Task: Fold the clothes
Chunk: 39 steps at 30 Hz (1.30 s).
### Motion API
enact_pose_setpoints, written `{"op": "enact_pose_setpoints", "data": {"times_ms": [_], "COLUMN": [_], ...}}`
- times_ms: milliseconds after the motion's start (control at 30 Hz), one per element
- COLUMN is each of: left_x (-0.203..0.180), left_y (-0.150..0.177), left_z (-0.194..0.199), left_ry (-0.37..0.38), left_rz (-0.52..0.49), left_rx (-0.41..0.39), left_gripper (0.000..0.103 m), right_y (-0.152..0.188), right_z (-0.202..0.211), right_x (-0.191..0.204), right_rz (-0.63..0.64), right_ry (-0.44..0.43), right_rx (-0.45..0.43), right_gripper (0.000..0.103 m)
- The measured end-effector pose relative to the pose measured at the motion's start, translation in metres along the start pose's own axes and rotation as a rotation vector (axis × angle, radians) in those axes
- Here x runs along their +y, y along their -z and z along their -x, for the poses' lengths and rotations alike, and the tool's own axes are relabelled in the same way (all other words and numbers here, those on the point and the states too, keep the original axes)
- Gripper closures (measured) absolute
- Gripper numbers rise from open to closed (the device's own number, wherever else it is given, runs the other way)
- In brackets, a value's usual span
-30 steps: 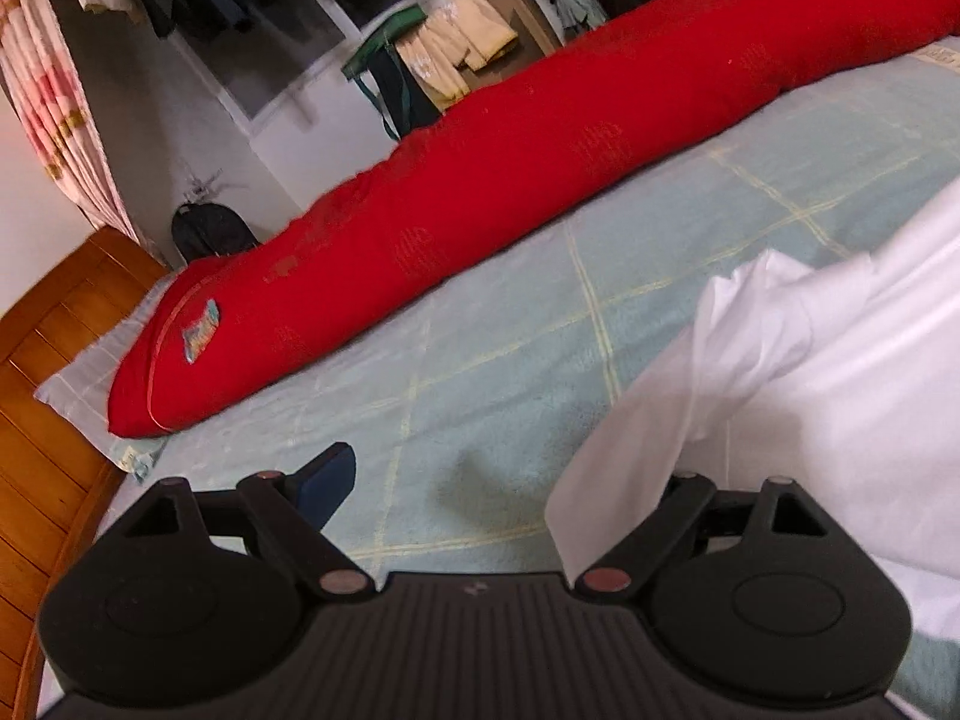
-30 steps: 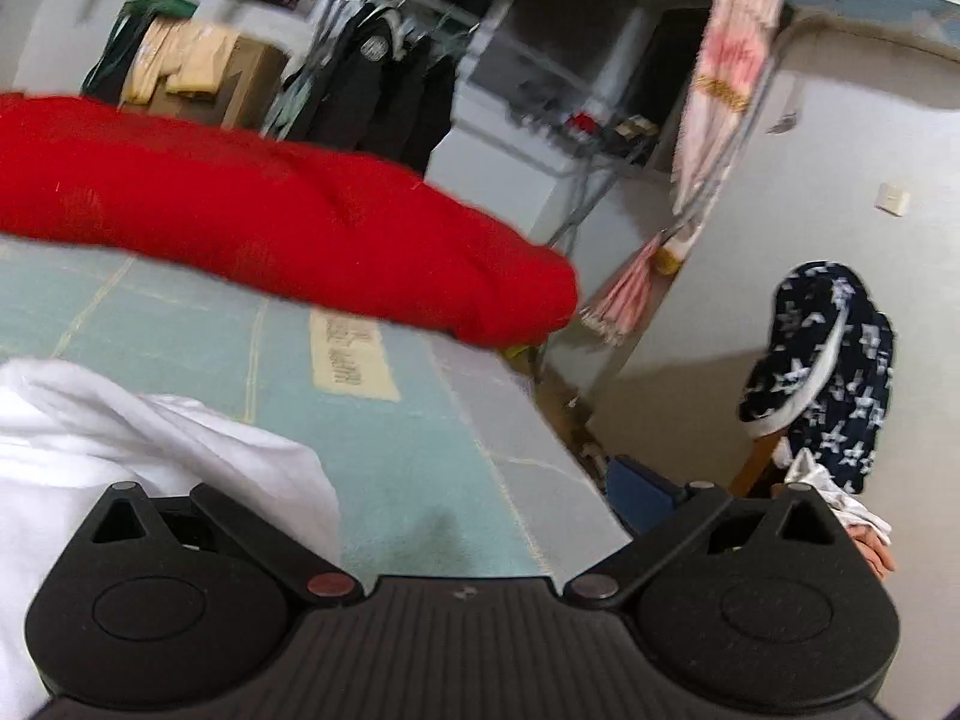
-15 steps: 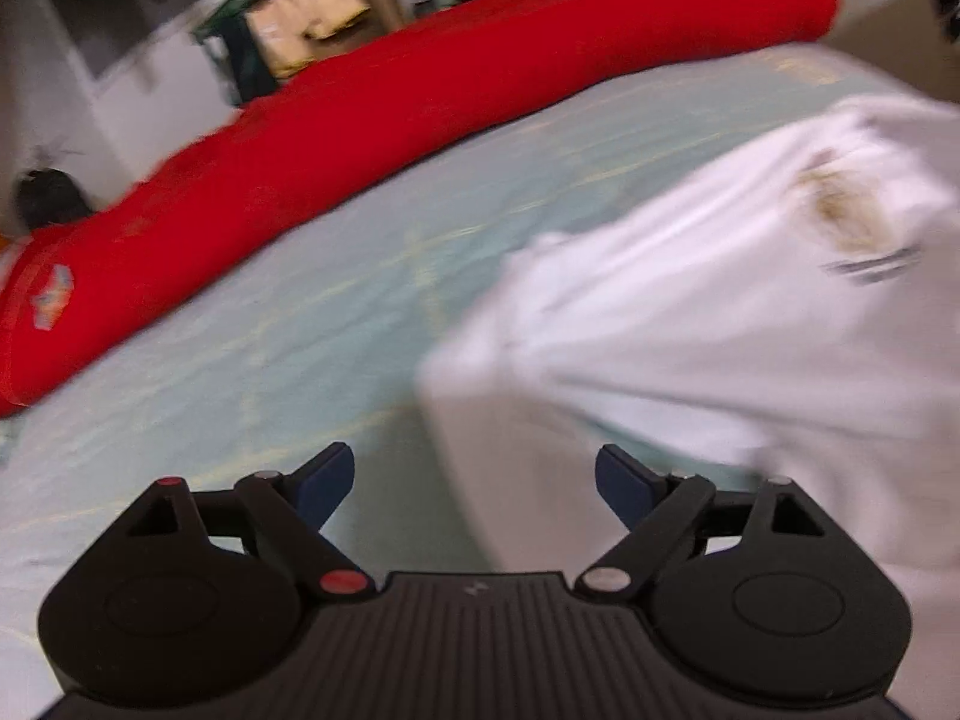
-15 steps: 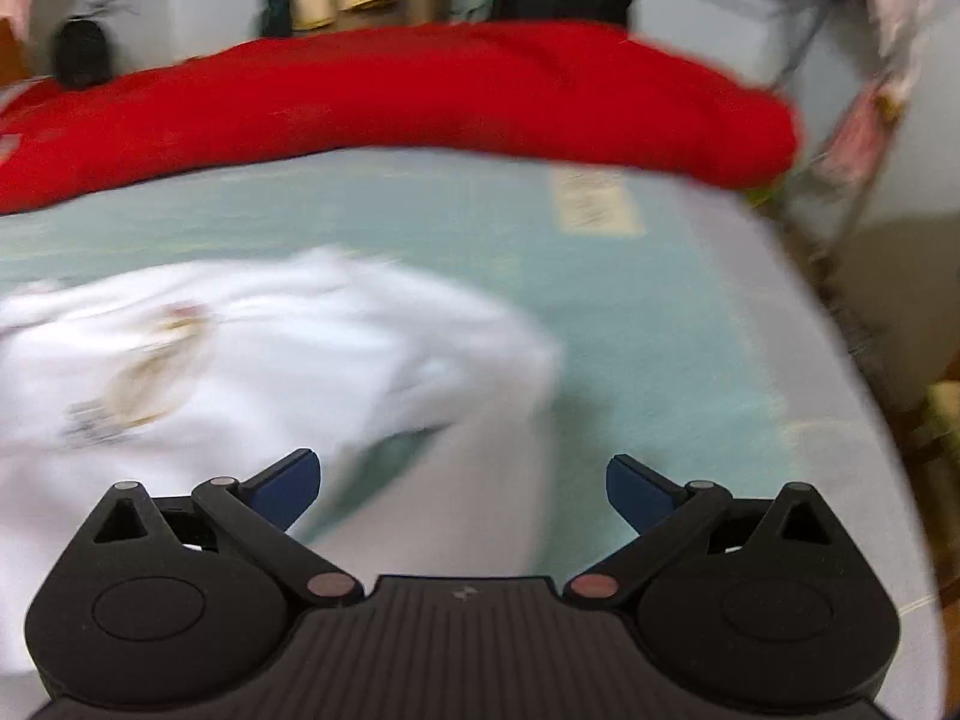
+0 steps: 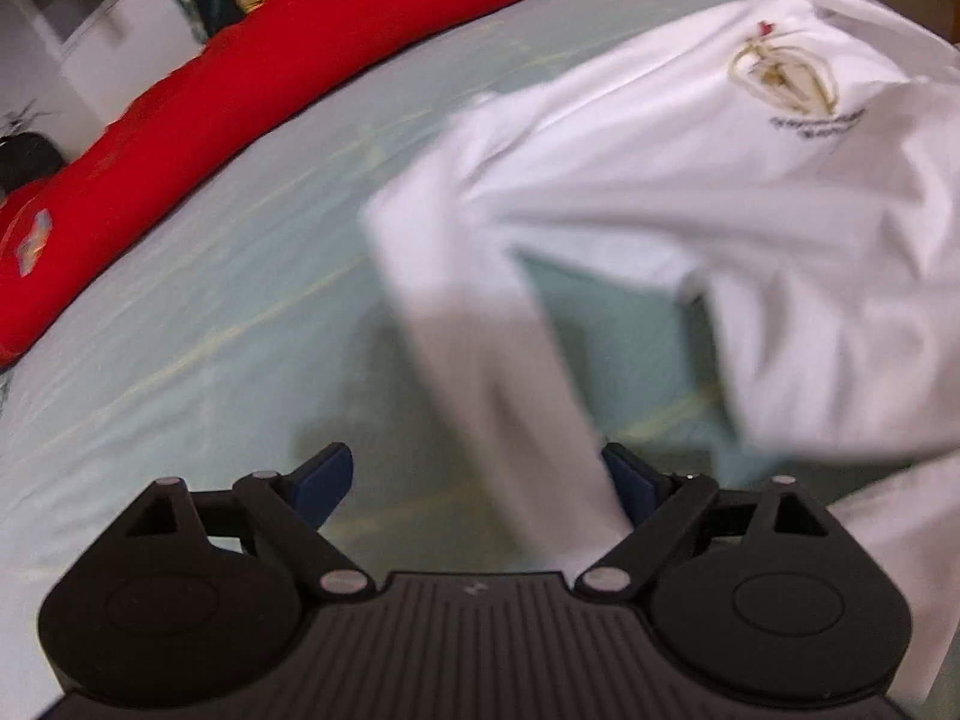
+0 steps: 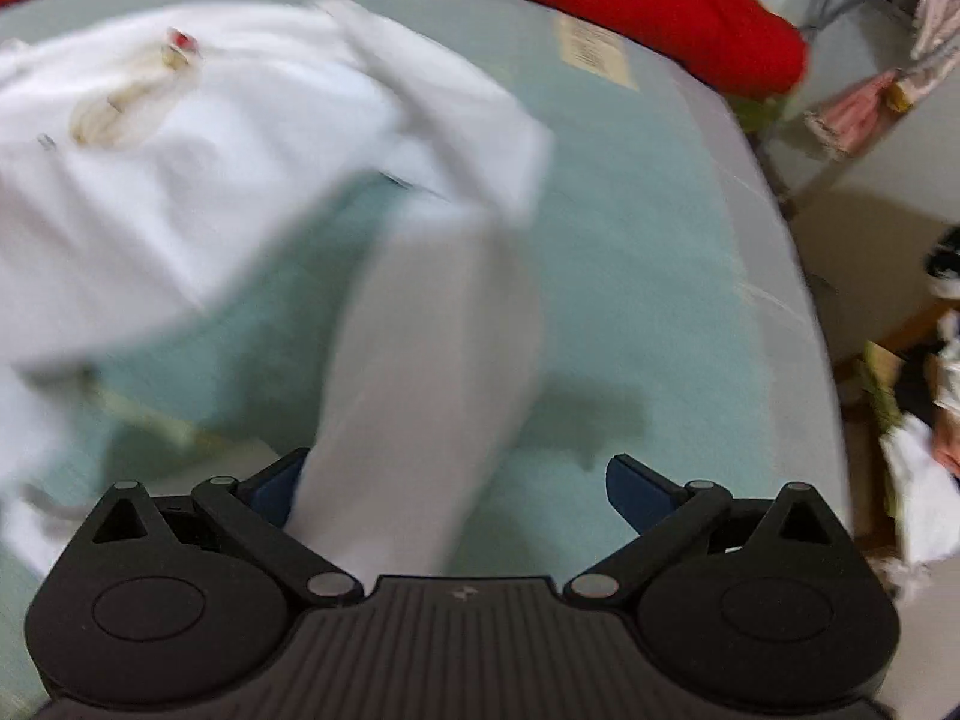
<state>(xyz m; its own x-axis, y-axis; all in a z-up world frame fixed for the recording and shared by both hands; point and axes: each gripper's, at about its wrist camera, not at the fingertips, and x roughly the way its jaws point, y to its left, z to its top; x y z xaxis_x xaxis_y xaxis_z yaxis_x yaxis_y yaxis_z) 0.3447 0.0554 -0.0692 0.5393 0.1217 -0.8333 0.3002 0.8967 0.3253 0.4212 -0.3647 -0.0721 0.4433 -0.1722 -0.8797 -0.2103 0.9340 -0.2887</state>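
A white shirt with a gold emblem lies spread on the pale green bed sheet. In the left wrist view my left gripper is open wide, and a white sleeve runs down between its blue fingertips, close to the right one. The right wrist view shows the same shirt at the upper left. My right gripper is open too, with the other sleeve passing between its fingertips beside the left one. Both views are blurred by motion.
A long red bolster lies along the far side of the bed, also visible as the red bolster in the right wrist view. The bed's edge drops off at the right, with clutter and hanging clothes beyond.
Both views have swung down and inward from the bolster and room onto the shirt. The emblem has come into view, and a sleeve now lies between each gripper's fingers.
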Motion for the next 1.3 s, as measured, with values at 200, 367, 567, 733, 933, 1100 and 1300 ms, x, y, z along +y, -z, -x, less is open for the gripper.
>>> {"op": "enact_pose_setpoints", "data": {"times_ms": [200, 367, 567, 733, 933, 1100, 1300], "left_x": [0.032, 0.056, 0.07, 0.042, -0.002, -0.025, 0.003], "left_y": [0.037, 0.052, 0.052, 0.051, 0.043, 0.045, 0.07], "left_z": [0.001, 0.006, 0.022, 0.049, 0.075, 0.05, 0.018], "left_ry": [-0.167, -0.314, -0.303, -0.18, 0.024, 0.242, 0.226], "left_rz": [-0.022, -0.054, -0.046, -0.068, -0.033, -0.034, 0.07], "left_rx": [0.065, 0.097, 0.093, -0.012, -0.197, -0.191, -0.059], "left_gripper": [0.012, 0.012, 0.013, 0.013, 0.013, 0.013, 0.012], "right_y": [0.035, 0.047, 0.048, 0.052, 0.046, 0.044, 0.064], "right_z": [0.001, 0.008, 0.024, 0.053, 0.083, 0.078, 0.044], "right_x": [-0.051, -0.068, -0.062, -0.04, -0.002, 0.036, 0.05], "right_rz": [-0.056, -0.026, 0.026, 0.001, -0.055, 0.007, 0.045], "right_ry": [0.089, 0.229, 0.252, 0.054, -0.216, -0.476, -0.425], "right_rx": [0.033, 0.011, -0.022, -0.106, -0.27, -0.276, -0.144], "right_gripper": [0.0, 0.0, 0.0, 0.0, 0.0, 0.0, 0.0]}}
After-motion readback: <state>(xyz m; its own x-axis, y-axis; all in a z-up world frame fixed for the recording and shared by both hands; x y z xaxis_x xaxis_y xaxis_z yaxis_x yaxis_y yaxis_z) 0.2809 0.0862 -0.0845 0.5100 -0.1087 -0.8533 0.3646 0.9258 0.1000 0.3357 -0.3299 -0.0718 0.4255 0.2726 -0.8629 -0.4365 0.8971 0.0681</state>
